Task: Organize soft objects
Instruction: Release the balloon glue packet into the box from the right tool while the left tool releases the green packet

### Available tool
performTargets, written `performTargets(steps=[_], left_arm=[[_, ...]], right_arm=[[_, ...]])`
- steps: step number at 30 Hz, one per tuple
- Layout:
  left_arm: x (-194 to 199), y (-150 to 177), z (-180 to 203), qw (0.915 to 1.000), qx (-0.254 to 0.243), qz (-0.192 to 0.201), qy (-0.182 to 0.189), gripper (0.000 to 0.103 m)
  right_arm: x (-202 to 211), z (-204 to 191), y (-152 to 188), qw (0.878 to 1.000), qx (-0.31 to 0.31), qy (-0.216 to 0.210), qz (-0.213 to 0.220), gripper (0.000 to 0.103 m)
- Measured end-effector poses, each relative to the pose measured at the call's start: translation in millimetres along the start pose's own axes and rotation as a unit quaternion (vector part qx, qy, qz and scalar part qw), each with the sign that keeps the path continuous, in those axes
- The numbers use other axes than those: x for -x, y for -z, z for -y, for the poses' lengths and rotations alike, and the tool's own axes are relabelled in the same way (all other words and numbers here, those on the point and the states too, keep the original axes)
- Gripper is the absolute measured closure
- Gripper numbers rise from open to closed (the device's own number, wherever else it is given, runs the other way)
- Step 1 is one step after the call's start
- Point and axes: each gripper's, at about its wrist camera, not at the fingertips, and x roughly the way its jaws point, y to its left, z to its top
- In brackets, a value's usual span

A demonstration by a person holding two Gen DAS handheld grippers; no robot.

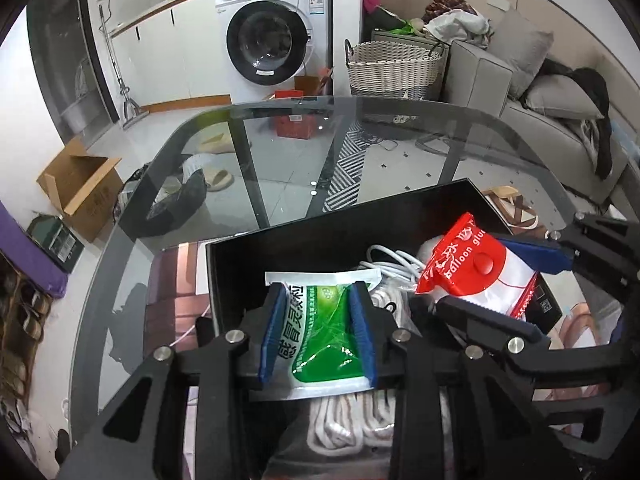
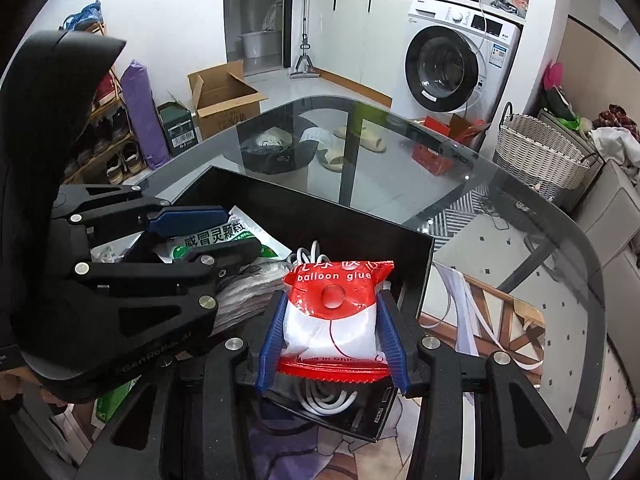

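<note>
My left gripper (image 1: 320,312) is shut on a green and white sachet (image 1: 324,340) and holds it over a black box (image 1: 280,256) on the glass table. My right gripper (image 2: 334,328) is shut on a red and white "balloon glue" packet (image 2: 336,312) over the same box (image 2: 320,216). The box holds a white cable (image 1: 384,264) and white rope (image 1: 352,420). The right gripper with its packet (image 1: 472,272) shows at the right of the left wrist view. The left gripper with the sachet (image 2: 224,240) shows at the left of the right wrist view.
The glass table (image 1: 280,152) curves away ahead. Beyond it stand a washing machine (image 1: 272,36), a wicker basket (image 1: 392,68), a grey sofa (image 1: 540,100) and an open cardboard box (image 1: 84,184). Slippers and a dark bag lie on the floor under the glass.
</note>
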Motion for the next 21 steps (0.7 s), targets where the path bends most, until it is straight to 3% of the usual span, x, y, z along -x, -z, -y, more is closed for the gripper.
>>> performTargets(steps=[4, 6, 12, 16, 21], left_arm=[[1, -1, 0, 1.0, 0.001, -0.008, -0.002, 0.059], [8, -4, -2, 1.0, 0.002, -0.002, -0.003, 0.047], [41, -7, -4, 0.9994, 0.004, 0.031, 0.014, 0.039], [62, -7, -6, 0.9988, 0.003, 0.043, 0.021, 0.027], [84, -3, -16, 0.9991, 0.01, 0.032, 0.025, 0.027]], right_arm=[[1, 3, -1, 1.0, -0.027, -0.009, -0.009, 0.052], [5, 5, -1, 0.999, -0.033, -0.015, -0.011, 0.05], [27, -5, -2, 1.0, -0.019, -0.014, 0.012, 0.048], [45, -10, -3, 0.999, -0.013, -0.023, 0.021, 0.048], [72, -23, 4, 0.998, 0.017, -0.047, 0.029, 0.048]])
